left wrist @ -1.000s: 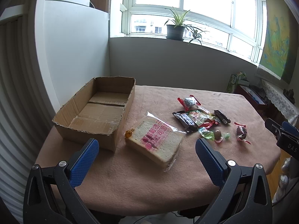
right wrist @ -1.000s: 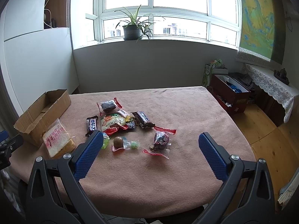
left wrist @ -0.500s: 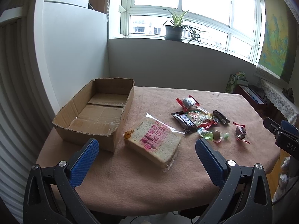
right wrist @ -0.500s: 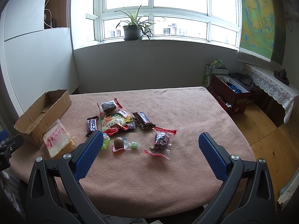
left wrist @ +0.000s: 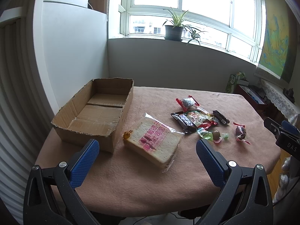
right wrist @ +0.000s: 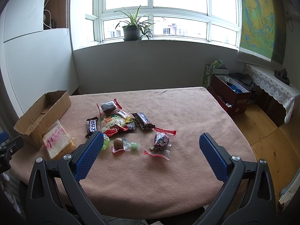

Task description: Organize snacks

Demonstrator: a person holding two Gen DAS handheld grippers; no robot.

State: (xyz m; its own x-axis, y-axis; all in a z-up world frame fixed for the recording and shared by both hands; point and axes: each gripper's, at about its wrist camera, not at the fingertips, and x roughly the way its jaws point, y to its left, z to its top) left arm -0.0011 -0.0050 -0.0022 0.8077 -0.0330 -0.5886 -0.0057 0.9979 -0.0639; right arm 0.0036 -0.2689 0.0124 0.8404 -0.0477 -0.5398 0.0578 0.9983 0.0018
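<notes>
Left wrist view: my left gripper (left wrist: pixel 145 160) hangs over the near table edge, jaws spread wide, nothing between them. Bagged bread slices (left wrist: pixel 152 141) lie just ahead at 12 o'clock, flat on the pink tablecloth (left wrist: pixel 131 183). Cardboard box (left wrist: pixel 97 110) sits at 10 o'clock, top open, its near right corner just beside the bread; I cannot tell if they touch. Snack pile (left wrist: pixel 196 119) at 1 o'clock, well apart from the box.

Right wrist view: my right gripper (right wrist: pixel 151 156) also stands wide apart and holds nothing, above the near cloth. At 12 o'clock, close ahead, a clear-wrapped dark candy (right wrist: pixel 161 142) with red ends; at 11 o'clock a round brown sweet (right wrist: pixel 118 142) in clear wrap. Beyond them: two dark chocolate bars (right wrist: pixel 143 123), one either side of a red-and-green packet (right wrist: pixel 112 124), and a red-edged pouch (right wrist: pixel 108 106) farthest back. Potted plant (right wrist: pixel 132 31) on the windowsill.
</notes>
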